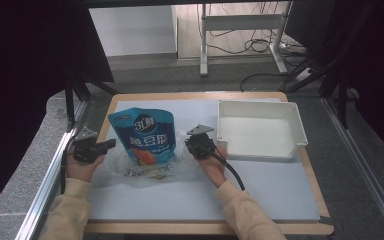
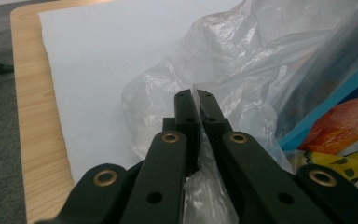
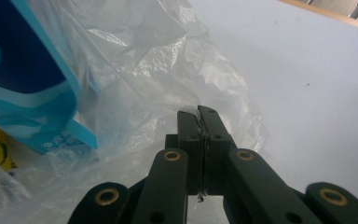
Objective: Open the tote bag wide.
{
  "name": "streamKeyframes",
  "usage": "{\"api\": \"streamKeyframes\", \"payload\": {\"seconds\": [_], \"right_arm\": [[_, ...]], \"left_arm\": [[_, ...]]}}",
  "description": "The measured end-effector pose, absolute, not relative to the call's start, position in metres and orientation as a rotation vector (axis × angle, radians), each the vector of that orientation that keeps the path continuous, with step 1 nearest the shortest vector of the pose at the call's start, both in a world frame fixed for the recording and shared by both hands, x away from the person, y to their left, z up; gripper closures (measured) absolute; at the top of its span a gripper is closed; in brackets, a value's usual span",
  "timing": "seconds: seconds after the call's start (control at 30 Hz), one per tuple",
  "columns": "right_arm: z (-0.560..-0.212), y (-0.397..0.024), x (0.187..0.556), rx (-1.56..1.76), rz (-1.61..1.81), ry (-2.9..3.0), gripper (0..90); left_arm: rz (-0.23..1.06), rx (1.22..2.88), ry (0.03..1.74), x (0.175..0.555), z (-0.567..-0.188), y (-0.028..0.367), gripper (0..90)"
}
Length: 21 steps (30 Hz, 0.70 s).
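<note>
In the high view, a clear plastic bag (image 1: 142,170) holding a blue pouch (image 1: 143,135) is seen at centre, between the left gripper (image 1: 111,144) and right gripper (image 1: 189,142).

In the left gripper view, bag film is pinched at centre by clenched jaws.

In the right gripper view, film is likewise clamped, the pouch lying upper left.
</note>
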State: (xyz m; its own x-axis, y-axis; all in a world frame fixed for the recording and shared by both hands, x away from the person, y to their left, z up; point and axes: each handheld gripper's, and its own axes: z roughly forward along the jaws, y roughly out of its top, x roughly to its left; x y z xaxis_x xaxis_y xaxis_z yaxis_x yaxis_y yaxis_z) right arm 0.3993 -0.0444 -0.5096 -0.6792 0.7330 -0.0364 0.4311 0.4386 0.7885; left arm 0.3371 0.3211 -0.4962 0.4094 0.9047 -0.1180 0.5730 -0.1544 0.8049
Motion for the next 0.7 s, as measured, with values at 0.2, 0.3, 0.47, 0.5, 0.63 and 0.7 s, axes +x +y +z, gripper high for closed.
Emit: {"api": "streamKeyframes", "payload": {"seconds": [0.2,0.3,0.47,0.5,0.63,0.7], "right_arm": [[-0.516,-0.045,0.401,1.006,1.113,2.324,87.9],[-0.519,-0.045,0.403,1.014,1.11,2.324,87.9],[-0.525,-0.045,0.407,1.036,1.083,2.322,87.8],[-0.527,-0.045,0.407,1.042,1.075,2.323,87.8],[-0.534,-0.046,0.41,1.064,1.061,2.335,87.3],[-0.538,-0.047,0.412,1.069,1.053,2.341,87.1]], "left_arm": [[0.5,1.846,1.288,0.341,-0.502,0.32,90.0],[0.489,1.841,1.308,0.344,-0.507,0.318,90.0],[0.475,1.87,1.333,0.352,-0.518,0.314,90.0],[0.468,1.879,1.336,0.354,-0.521,0.314,90.0],[0.444,1.899,1.349,0.359,-0.531,0.314,90.0],[0.444,1.918,1.351,0.363,-0.536,0.312,89.9]]}}
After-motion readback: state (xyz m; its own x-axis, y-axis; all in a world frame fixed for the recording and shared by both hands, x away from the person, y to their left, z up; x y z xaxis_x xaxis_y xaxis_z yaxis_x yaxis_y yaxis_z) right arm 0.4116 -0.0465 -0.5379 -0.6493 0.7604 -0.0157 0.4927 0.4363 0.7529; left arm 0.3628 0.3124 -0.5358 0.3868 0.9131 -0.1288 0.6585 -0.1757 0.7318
